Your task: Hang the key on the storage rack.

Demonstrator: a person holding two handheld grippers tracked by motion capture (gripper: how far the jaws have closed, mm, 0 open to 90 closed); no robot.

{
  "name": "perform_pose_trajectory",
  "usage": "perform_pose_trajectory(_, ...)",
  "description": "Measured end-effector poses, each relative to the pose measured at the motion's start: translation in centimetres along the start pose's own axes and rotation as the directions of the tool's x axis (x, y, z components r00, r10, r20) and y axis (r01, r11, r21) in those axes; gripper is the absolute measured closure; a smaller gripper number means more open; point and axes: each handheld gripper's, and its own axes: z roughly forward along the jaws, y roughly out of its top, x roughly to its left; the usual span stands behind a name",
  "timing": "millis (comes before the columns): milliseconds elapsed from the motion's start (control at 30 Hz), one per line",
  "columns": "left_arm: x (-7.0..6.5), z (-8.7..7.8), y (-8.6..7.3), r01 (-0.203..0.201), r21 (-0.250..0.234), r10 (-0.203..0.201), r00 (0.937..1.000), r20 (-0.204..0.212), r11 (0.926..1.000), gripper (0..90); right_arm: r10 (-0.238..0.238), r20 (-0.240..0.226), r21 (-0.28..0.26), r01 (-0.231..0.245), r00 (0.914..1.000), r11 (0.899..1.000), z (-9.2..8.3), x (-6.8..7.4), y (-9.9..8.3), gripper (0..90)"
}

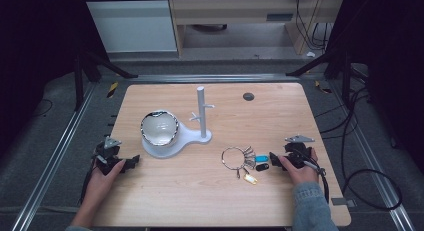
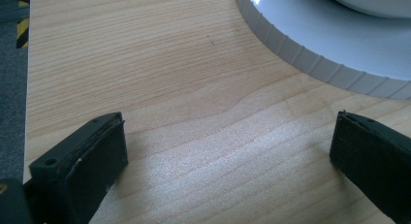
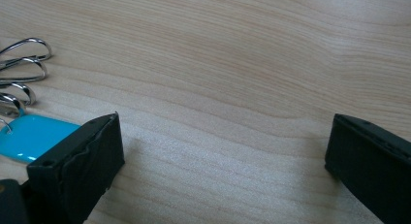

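A key ring (image 1: 234, 158) with several keys, a blue tag (image 1: 261, 158), a black fob (image 1: 262, 167) and a yellow tag (image 1: 251, 179) lies on the wooden table (image 1: 280, 116). My right gripper (image 1: 275, 159) rests just right of it, open; in the right gripper view its jaws (image 3: 225, 129) frame bare wood, with the blue tag (image 3: 29, 136) and metal key loops (image 3: 22, 64) at the left. A white stand (image 1: 201, 111) with pegs rises from a base (image 1: 192, 137) that carries a white bowl (image 1: 159, 127). My left gripper (image 1: 131, 162) sits open near the front left; its own view (image 2: 228, 132) has the ribbed base (image 2: 310, 40) ahead.
A dark round grommet (image 1: 248, 96) sits in the table's far right part. Metal rails (image 1: 55, 156) run along both sides of the table, and cables (image 1: 370, 181) loop on the floor at the right. A hand holds each gripper from the near edge.
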Motion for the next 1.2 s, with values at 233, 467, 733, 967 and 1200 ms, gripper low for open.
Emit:
perform_pose_trajectory(233, 0.0, 0.0, 0.0, 0.000, 0.000, 0.000, 1.0000, 0.000, 1.0000, 0.0, -0.090, -0.082, 0.097, 0.098, 0.9926, 0.990, -1.0, -0.3, 1.0, 18.1)
perform_pose_trajectory(467, 0.0, 0.0, 0.0, 0.002, -0.003, -0.002, 1.0000, 0.001, 1.0000, 0.0, -0.233, -0.190, 0.163, 0.265, 0.9537, 0.950, -2.3, 0.2, 3.0, 32.9)
perform_pose_trajectory(733, 0.0, 0.0, 0.0, 0.001, -0.002, -0.001, 1.0000, 0.001, 1.0000, 0.0, -0.356, -0.298, 0.218, 0.426, 0.8857, 0.878, -1.7, 1.9, 5.6, 51.3)
perform_pose_trajectory(967, 0.0, 0.0, 0.0, 0.001, -0.003, -0.001, 1.0000, 0.001, 1.0000, 0.0, -0.415, -0.388, 0.237, 0.525, 0.8227, 0.818, -0.4, 4.2, 7.5, 72.4)
perform_pose_trajectory(1200, 0.0, 0.0, 0.0, 0.002, -0.003, -0.002, 1.0000, 0.001, 1.0000, 0.0, -0.473, -0.418, 0.248, 0.598, 0.7756, 0.762, 0.7, 5.6, 8.4, 79.7)
